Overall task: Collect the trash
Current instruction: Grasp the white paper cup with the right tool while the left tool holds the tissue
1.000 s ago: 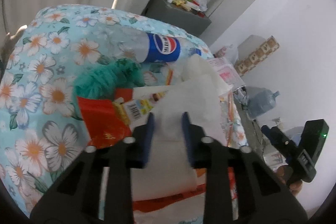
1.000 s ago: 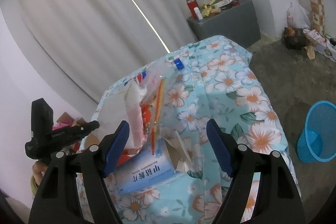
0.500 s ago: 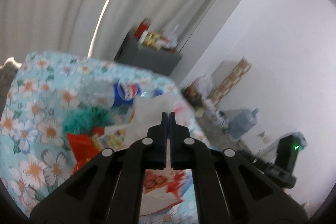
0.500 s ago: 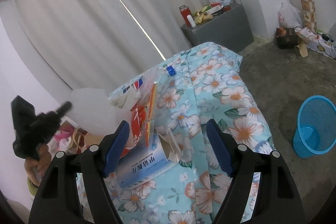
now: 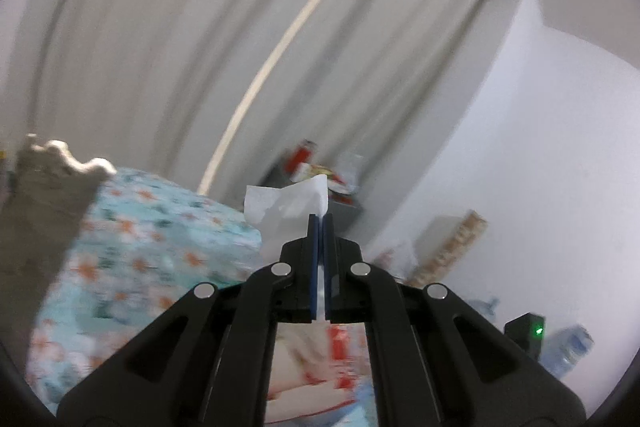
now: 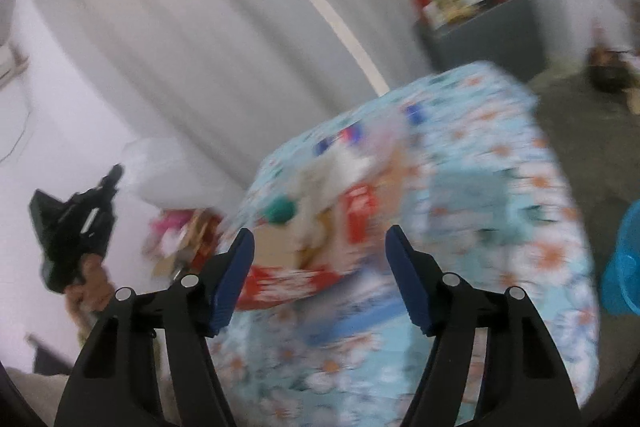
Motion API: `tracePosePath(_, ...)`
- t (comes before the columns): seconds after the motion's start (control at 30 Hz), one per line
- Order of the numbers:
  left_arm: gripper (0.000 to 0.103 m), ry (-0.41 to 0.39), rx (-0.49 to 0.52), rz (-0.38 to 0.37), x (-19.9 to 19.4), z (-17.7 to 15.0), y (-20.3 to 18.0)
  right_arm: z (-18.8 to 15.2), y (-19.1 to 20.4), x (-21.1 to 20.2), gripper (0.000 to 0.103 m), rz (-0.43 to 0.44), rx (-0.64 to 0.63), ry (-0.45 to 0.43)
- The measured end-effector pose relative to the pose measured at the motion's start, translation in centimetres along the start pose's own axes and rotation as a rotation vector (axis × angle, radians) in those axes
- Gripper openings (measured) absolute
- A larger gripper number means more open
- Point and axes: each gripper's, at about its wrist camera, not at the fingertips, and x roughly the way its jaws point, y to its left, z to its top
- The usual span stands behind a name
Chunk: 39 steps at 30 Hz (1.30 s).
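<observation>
My left gripper (image 5: 321, 217) is shut on a white tissue (image 5: 286, 205), which sticks up past the fingertips above the floral-clothed table (image 5: 132, 239). In the right wrist view the left gripper (image 6: 110, 179) shows at the far left, held by a hand, the white tissue (image 6: 160, 167) a pale blur at its tip. My right gripper (image 6: 320, 247) hovers over the table's near end, its jaws closing with nothing between them. Beyond it lies a blurred trash pile: a red wrapper (image 6: 360, 215), white paper (image 6: 332, 171), a green lump (image 6: 280, 211) and a blue-labelled bottle (image 6: 352, 137).
A blue waste basket (image 6: 624, 259) stands on the floor at the right edge. A grey cabinet (image 6: 484, 27) with bottles and packets stands by the curtain. Water jugs (image 5: 568, 347) and boxes (image 5: 460, 243) line the white wall. Clutter (image 6: 180, 239) lies left of the table.
The left gripper closed on the tissue and lifted it off the pile, tilting up toward the curtain. The right gripper's jaws narrowed and it swung left over the trash pile.
</observation>
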Motion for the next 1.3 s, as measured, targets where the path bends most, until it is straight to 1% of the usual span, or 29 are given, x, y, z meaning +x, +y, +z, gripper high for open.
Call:
tracePosePath(0.07,0.0,-0.002,-0.021,0.034,-0.6,-0.2,1.2,0.8,0.9,2.6,0.062,0.065,0.0,0.104)
tracePosePath(0.1,0.0,0.003,-0.034,0.046,-0.8,-0.3,1.9,1.2,1.3,4.1,0.059,0.098,0.007,0.165)
tracePosePath(0.17,0.0,0.017,-0.052,0.081,-1.0,-0.9,3.2,2.2,2.3,7.5,0.058,0.151,0.023,0.288)
tracePosePath(0.23,0.0,0.028,-0.057,0.108,-1.2,-1.4,4.2,2.9,3.3,10.1,0.057,0.191,0.02,0.371)
tracePosePath(0.3,0.0,0.036,-0.066,0.127,-1.5,-1.7,5.1,3.4,4.2,13.1,0.057,0.194,0.002,0.463)
tracePosePath(0.37,0.0,0.044,-0.083,0.133,-1.9,-2.1,6.1,3.5,4.6,15.5,0.057,0.176,-0.002,0.543)
tracePosePath(0.43,0.0,0.053,-0.091,0.138,-2.0,-2.2,6.7,3.3,4.8,17.6,0.053,0.151,-0.007,0.608)
tracePosePath(0.47,0.0,0.056,-0.09,0.142,-1.9,-2.4,6.9,3.1,4.9,18.6,0.05,0.137,-0.012,0.638)
tracePosePath(0.53,0.0,0.059,-0.085,0.145,-1.8,-2.7,7.0,2.5,5.0,19.9,0.038,0.119,-0.014,0.672)
tracePosePath(0.57,0.0,0.059,-0.084,0.145,-1.8,-2.7,7.2,2.4,5.1,20.3,0.025,0.115,-0.021,0.675)
tracePosePath(0.6,0.0,0.06,-0.082,0.144,-1.8,-2.7,7.2,2.3,5.2,20.6,0.012,0.112,-0.03,0.672)
tracePosePath(0.63,0.0,0.061,-0.081,0.144,-1.8,-2.8,7.2,2.5,5.4,20.7,0.007,0.121,-0.033,0.669)
tracePosePath(0.67,0.0,0.061,-0.081,0.143,-1.8,-2.8,7.2,2.5,5.5,20.7,0.005,0.136,-0.034,0.659)
tracePosePath(0.77,0.0,0.057,-0.072,0.144,-1.9,-2.8,7.0,2.9,6.0,19.9,0.003,0.198,-0.051,0.595)
tracePosePath(0.9,0.0,0.04,-0.043,0.132,-2.4,-2.1,6.0,4.4,7.1,17.0,0.003,0.275,-0.086,0.469)
tracePosePath(0.93,0.0,0.031,-0.026,0.126,-2.6,-1.9,5.3,4.9,7.3,16.0,0.003,0.297,-0.09,0.424)
tracePosePath(1.0,0.0,0.022,-0.007,0.114,-3.0,-1.7,4.2,5.8,7.4,14.4,0.003,0.318,-0.087,0.362)
tracePosePath(1.17,0.0,0.018,0.057,0.04,-3.3,-1.4,-0.1,6.8,6.0,7.4,0.003,0.338,-0.047,0.177)
tracePosePath(1.23,0.0,0.027,0.092,0.006,-3.1,-1.6,-2.1,6.4,4.7,4.1,0.003,0.323,-0.03,0.105)
tracePosePath(1.3,0.0,0.049,0.126,-0.039,-2.5,-2.0,-4.4,5.5,2.7,0.3,0.003,0.275,0.006,0.03)
